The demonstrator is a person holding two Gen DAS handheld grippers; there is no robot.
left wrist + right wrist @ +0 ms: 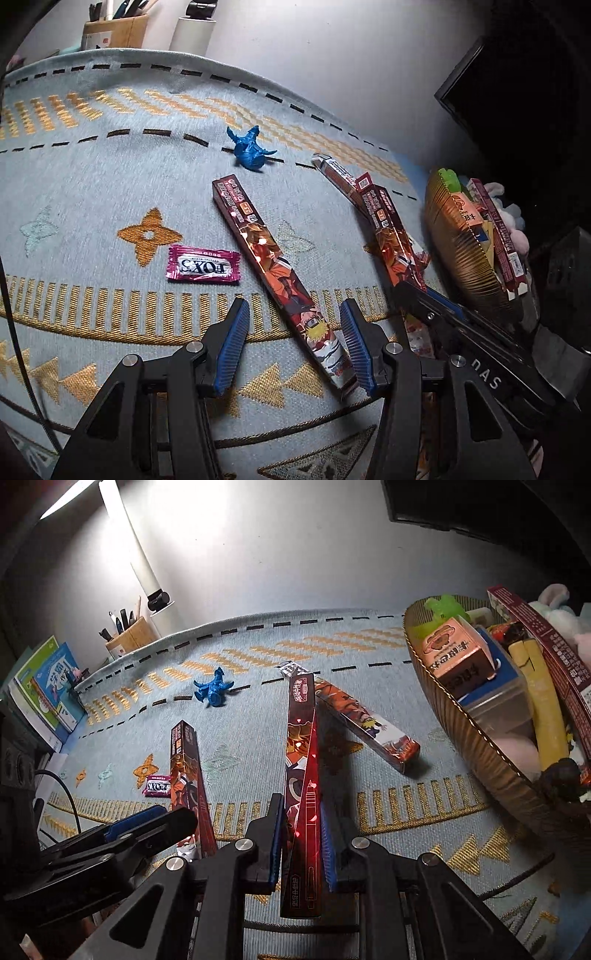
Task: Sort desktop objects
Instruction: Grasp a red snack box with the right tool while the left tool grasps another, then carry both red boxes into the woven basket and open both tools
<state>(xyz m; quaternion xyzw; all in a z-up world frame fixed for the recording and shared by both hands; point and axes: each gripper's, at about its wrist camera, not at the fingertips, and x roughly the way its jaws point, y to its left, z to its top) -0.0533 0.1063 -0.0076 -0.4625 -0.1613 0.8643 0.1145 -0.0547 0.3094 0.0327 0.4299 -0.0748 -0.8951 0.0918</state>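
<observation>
Far left, right wrist view: books [44, 686] stand upright at the edge of the desk [92, 184], which is covered in a pale blue woven cloth with gold patterns. A wooden pen holder [114, 31] sits at the back against the wall.

Pink candy wrapper [202, 265] lies flat on the cloth, just left of a long anime-print box [280, 273].

Left gripper [295, 345]: jaws spread wide, the near end of that long box lying between them; right blue pad close to the box edge, left pad apart from it. Contact cannot be told.

Blue toy figure [251, 149] sits farther back, near the dashed black line, well apart from the boxes.

Right gripper [303, 845]: jaws clamped on a second long box [301, 775], held on edge and raised at an angle, far end pointing away.

Third long box [365, 723] lies flat on the cloth just beyond it, near its far end.

Far right: gold-rimmed basket [461, 723], holding a peach carton [458, 657], a green item, yellow sticks, another long box and a plush toy.
</observation>
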